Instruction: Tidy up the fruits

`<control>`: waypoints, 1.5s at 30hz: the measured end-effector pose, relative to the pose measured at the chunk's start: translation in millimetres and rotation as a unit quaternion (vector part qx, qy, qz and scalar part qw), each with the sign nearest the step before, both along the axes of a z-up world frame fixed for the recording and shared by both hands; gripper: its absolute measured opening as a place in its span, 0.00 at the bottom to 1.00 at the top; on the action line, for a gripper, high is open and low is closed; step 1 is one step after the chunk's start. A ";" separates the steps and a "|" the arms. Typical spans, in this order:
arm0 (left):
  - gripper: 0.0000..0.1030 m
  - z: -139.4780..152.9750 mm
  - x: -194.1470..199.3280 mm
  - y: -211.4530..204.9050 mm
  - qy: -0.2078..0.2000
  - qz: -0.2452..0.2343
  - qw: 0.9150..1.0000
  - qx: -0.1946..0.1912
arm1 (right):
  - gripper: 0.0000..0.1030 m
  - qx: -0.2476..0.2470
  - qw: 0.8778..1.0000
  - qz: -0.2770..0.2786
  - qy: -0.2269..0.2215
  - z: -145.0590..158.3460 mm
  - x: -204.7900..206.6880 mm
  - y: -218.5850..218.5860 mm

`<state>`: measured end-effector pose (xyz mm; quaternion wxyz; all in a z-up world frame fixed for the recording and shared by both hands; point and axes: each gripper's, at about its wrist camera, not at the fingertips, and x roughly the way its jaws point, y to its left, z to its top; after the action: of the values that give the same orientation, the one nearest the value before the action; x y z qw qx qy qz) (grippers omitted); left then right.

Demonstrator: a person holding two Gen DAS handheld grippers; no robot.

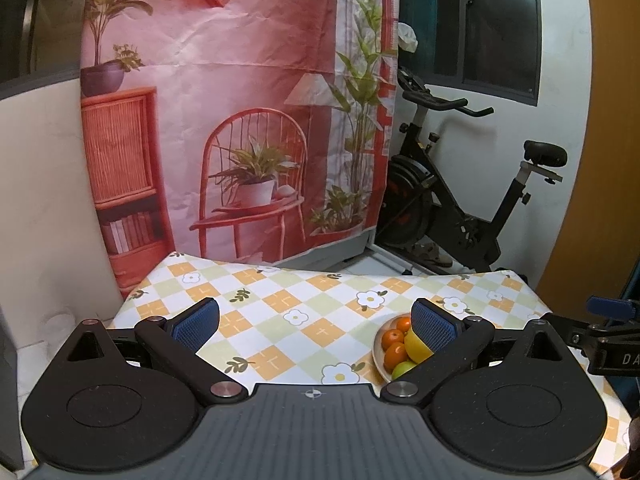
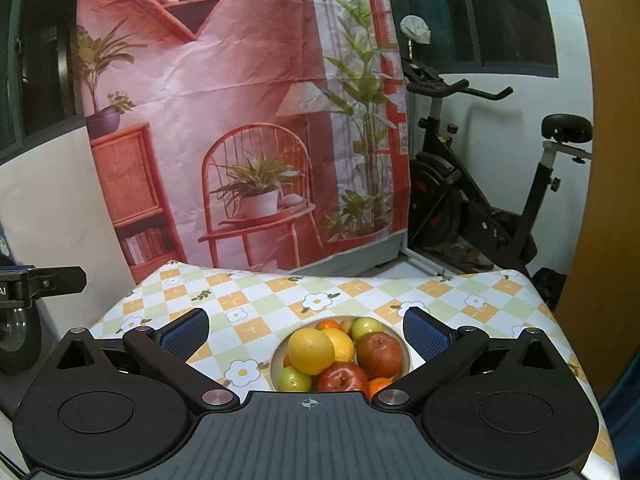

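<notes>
The left gripper (image 1: 316, 325) is wide open and holds nothing, low in the middle of its picture. The right gripper (image 2: 306, 334) is wide open and empty too, low in its picture.

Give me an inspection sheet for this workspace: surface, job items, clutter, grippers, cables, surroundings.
Surface: table under a checked cloth with flower print, mostly bare.
Job's things: white bowl heaped with fruit: two red apples, two yellow citrus, green apples, small oranges.
Clutter: nothing seen on the cloth beyond the bowl.
Grippers: left gripper open, bowl beside its right finger; right gripper open, bowl between its fingers, touching nothing.
Cables: nothing seen.
Surroundings: printed backdrop behind the table, exercise bike to the right, dark window.
</notes>
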<state>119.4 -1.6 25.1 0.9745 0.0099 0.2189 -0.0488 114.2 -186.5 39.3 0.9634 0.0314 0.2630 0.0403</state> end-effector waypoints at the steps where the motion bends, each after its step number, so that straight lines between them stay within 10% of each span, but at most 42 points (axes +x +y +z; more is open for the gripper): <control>1: 1.00 -0.3 -0.2 -1.5 -0.002 0.001 1.000 0.004 | 1.00 0.000 1.000 0.000 -0.001 1.2 -1.4 -0.3; 45: 1.00 -0.7 1.1 -8.9 0.002 -0.015 1.000 0.018 | 1.00 -0.008 1.000 -0.013 0.001 3.5 2.0 -4.9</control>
<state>120.5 -10.5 24.4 0.9729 0.0308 0.2214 -0.0590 116.2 -191.4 42.8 0.9640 0.0269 0.2634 0.0256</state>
